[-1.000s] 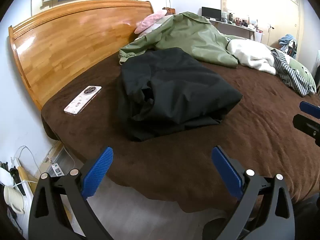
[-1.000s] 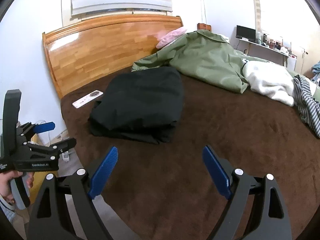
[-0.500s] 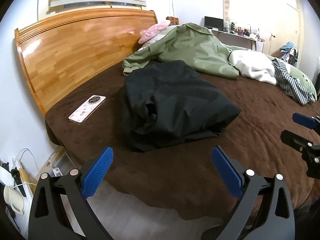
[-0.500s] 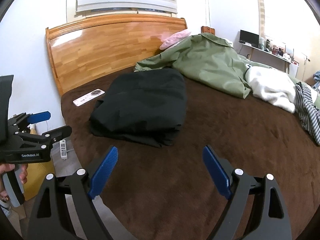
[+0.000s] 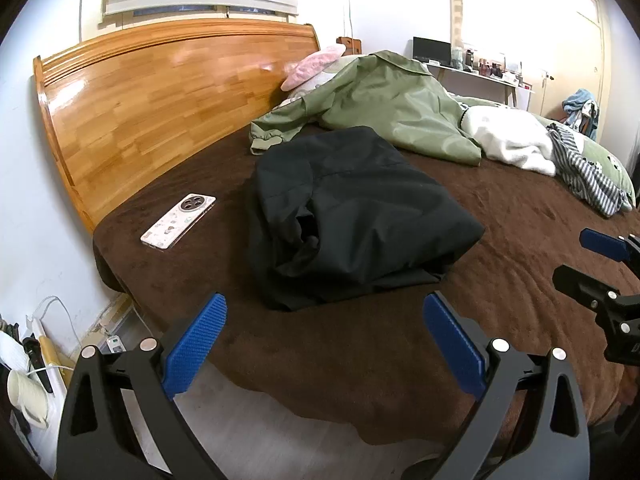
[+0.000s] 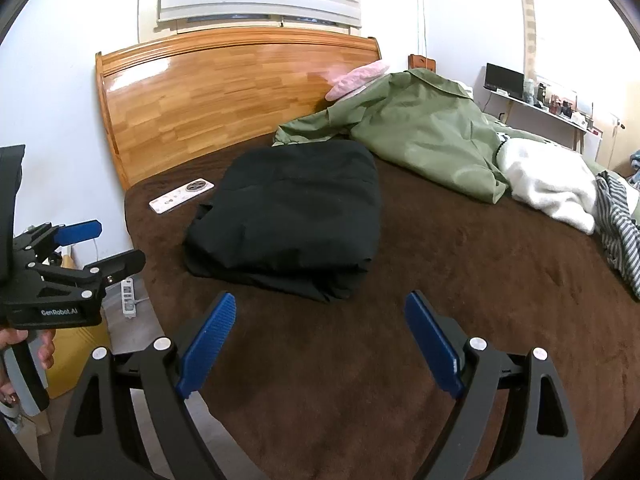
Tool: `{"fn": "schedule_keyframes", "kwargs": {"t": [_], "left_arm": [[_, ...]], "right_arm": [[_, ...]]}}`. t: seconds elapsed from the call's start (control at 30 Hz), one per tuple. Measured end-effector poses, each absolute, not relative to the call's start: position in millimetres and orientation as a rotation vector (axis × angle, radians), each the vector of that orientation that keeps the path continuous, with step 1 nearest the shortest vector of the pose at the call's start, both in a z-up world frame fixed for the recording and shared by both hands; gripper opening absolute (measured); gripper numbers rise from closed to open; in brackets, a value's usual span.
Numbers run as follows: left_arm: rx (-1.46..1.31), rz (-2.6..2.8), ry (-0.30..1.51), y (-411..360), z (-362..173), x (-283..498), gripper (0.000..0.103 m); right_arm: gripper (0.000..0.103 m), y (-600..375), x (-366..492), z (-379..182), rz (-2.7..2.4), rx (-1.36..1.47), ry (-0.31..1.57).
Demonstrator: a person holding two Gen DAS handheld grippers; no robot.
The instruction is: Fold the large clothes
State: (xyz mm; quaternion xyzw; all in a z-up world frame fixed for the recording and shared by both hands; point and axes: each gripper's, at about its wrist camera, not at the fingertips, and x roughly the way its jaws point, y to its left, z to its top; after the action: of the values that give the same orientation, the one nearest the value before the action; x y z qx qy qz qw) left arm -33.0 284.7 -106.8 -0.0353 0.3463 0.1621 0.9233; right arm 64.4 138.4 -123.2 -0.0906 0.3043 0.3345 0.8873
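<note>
A black garment (image 5: 356, 216) lies folded in a thick bundle on the brown bed cover (image 5: 520, 248); it also shows in the right wrist view (image 6: 292, 216). My left gripper (image 5: 324, 340) is open and empty, held back from the bundle over the bed's near edge. My right gripper (image 6: 320, 340) is open and empty, also short of the bundle. Each gripper shows at the edge of the other's view, the right one (image 5: 600, 268) and the left one (image 6: 92, 244). An unfolded green jacket (image 5: 392, 104) lies behind the black bundle.
A phone (image 5: 178, 222) lies on the cover left of the bundle. A wooden headboard (image 5: 160, 104) stands behind. A white garment (image 5: 512, 140) and a striped one (image 5: 588, 176) lie at the right. A pink pillow (image 5: 312, 68), a desk (image 5: 472, 76) and a floor power strip (image 6: 128, 294) are around.
Both grippers have pulled back and risen a little from the bed, so the black bundle looks farther off. Both stay open and empty. The clothes have not moved.
</note>
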Motion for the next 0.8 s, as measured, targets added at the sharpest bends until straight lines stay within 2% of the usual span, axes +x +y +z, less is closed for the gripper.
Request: {"fn": "schedule_keyframes", "kwargs": {"t": [0.8], "left_arm": [[-0.104, 0.335, 0.701, 290, -104, -37, 0.096]], "right_arm": [[0.086, 151, 61, -122, 0.709, -0.200, 0.633]]}}
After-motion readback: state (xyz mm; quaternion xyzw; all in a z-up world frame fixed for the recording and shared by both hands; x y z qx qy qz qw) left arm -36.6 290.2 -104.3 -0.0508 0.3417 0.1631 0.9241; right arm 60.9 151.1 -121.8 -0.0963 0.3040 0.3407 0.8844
